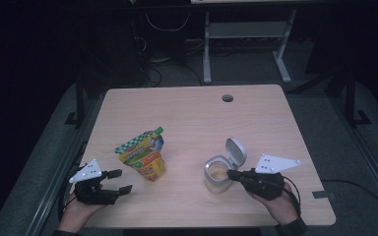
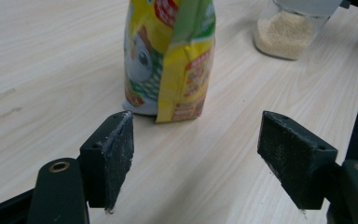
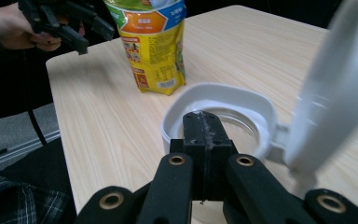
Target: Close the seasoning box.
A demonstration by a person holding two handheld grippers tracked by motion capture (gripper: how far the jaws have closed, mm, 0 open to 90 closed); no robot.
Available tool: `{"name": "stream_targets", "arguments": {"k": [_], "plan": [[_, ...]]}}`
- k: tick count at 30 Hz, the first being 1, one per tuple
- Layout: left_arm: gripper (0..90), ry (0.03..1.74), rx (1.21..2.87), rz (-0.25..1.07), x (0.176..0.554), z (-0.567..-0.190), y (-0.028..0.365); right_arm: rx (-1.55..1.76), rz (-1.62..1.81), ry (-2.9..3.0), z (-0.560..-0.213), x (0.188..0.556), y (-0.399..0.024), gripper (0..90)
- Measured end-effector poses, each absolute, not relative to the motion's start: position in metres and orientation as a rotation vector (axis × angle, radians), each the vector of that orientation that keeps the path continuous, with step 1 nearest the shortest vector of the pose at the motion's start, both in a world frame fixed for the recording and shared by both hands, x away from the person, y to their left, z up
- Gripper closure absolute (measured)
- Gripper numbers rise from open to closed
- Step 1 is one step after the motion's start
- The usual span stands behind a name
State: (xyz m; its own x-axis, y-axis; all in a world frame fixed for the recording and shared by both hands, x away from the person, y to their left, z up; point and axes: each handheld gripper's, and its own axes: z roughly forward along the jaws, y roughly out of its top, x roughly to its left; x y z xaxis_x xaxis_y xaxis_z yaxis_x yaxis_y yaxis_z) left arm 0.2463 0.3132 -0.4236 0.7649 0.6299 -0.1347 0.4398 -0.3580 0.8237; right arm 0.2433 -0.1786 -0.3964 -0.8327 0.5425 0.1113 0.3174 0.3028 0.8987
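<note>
A yellow and green spouted pouch (image 1: 142, 153) stands upright left of the table's middle. My left gripper (image 1: 123, 181) is open just in front of the pouch (image 2: 168, 60), with nothing between its jaws (image 2: 196, 158). A clear jar (image 1: 216, 173) holding pale grains stands right of centre, and its white flip lid (image 1: 236, 151) is hinged up. My right gripper (image 1: 230, 173) is shut, with its tips at the near rim of the jar (image 3: 223, 93) and nothing visibly held (image 3: 203, 116). The raised lid (image 3: 335, 88) stands at the right of that view, the pouch (image 3: 154, 46) beyond.
The wooden table (image 1: 187, 113) has a round cable hole (image 1: 227, 98) near its far edge. The jar (image 2: 284, 32) stands behind the pouch's right side in the left gripper view. The left hand and its gripper (image 3: 74, 28) are at the upper left of the right gripper view.
</note>
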Motion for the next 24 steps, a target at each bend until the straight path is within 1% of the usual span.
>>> {"name": "stream_targets", "arguments": {"k": [8, 14, 24], "plan": [[26.1, 0.804, 2.014, 0.238, 0.244, -0.432, 0.316, 0.872, 1.539, 2.320, -0.402, 0.238, -0.205, 90.0], [26.0, 0.816, 2.005, 0.245, 0.245, -0.435, 0.318, 0.915, 1.511, 2.267, -0.405, 0.244, -0.223, 90.0], [25.7, 0.812, 2.022, 0.234, 0.247, -0.438, 0.315, 0.968, 1.481, 2.224, -0.410, 0.258, -0.232, 90.0]]}}
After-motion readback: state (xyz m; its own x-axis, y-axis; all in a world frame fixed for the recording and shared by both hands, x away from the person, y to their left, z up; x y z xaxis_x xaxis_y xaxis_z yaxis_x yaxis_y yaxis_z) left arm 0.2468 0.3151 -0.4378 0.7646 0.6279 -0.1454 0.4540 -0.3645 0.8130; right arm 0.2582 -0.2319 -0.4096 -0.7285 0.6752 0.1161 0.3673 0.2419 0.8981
